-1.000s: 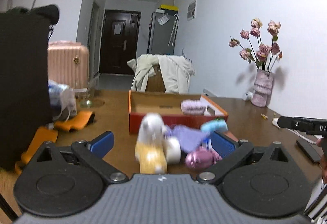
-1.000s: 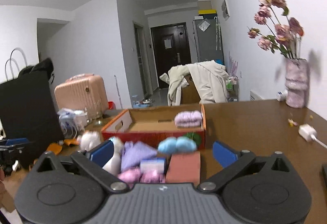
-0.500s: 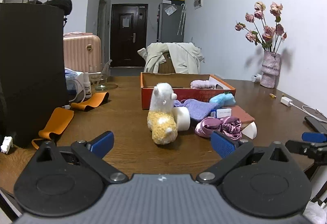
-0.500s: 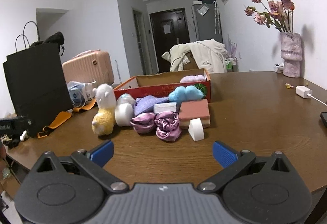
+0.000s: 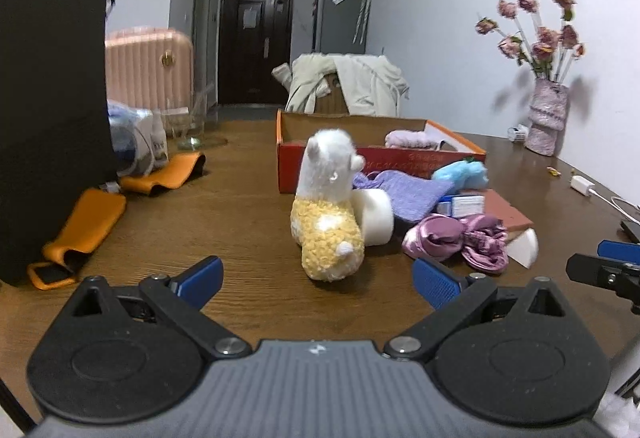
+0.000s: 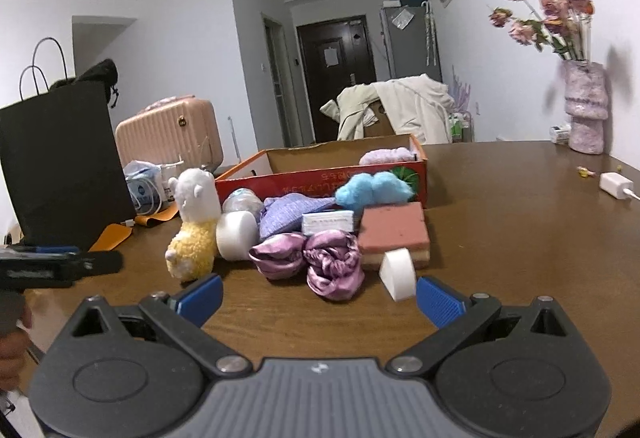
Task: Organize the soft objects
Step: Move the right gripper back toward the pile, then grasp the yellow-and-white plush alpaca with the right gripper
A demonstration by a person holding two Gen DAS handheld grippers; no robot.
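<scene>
A white and yellow alpaca plush (image 5: 326,206) (image 6: 195,224) stands upright on the brown table, just ahead of my open left gripper (image 5: 318,280). Behind it lie a white foam roll (image 5: 376,216), a purple knit cloth (image 5: 404,190), a blue fluffy piece (image 6: 372,190), shiny purple scrunchies (image 6: 308,262), a pink sponge block (image 6: 394,232) and a white wedge (image 6: 398,274). An orange cardboard box (image 6: 320,180) behind the pile holds a lilac folded cloth (image 6: 386,157). My open right gripper (image 6: 318,298) hovers in front of the scrunchies, empty.
A black paper bag (image 5: 52,110) stands at the left with orange straps (image 5: 80,226) beside it. A vase of dried flowers (image 6: 586,106) and a white charger (image 6: 616,185) sit at the right. A pink suitcase (image 6: 172,136) and a coat-draped chair (image 6: 396,110) are beyond the table.
Both grippers pulled back from the pile and then edged nearer again; the alpaca plush now stands free on the table. Both stay open and empty.
</scene>
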